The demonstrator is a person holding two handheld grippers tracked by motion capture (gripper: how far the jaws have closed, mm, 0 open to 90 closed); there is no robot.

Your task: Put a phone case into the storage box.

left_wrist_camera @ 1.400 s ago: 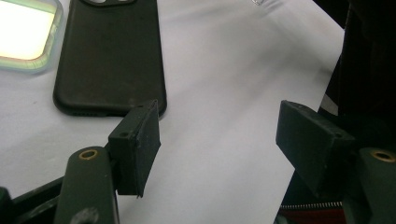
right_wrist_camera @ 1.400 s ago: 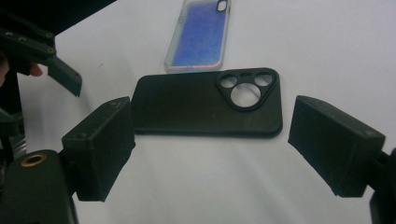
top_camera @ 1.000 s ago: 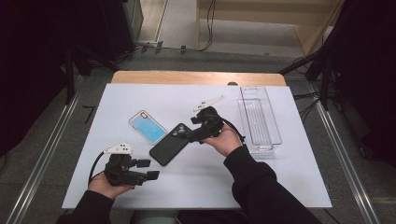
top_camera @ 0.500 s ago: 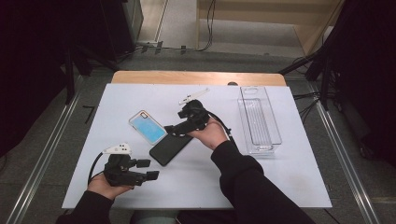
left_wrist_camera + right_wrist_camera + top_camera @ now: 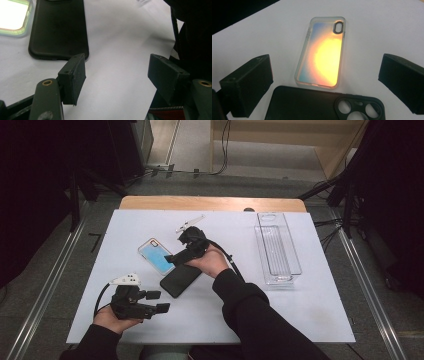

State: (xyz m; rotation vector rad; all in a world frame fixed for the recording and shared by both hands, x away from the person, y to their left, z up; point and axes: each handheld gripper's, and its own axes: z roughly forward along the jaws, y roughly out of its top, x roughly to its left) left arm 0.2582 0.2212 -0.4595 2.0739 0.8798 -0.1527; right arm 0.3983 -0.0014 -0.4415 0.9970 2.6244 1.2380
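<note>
The right hand-held gripper [image 5: 176, 258], jaws apart and just widened with nothing between them, hangs over the black rubbery phone case [image 5: 181, 278], which lies just beside the iridescent clear-rimmed phone case [image 5: 156, 255] on the white bench [image 5: 300, 310]. Closing carelessly might catch both cases. The left hand-held gripper [image 5: 159, 301], nearer than the black case, stands open, holding nothing.

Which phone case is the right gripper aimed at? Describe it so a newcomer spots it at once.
Start at the white table and find the two phone cases lying side by side left of its middle. The target is the translucent case, beside the black case and farther from the clear tray. Its iridescent blue-to-orange sheen sets it apart from its matte black neighbour.
</note>
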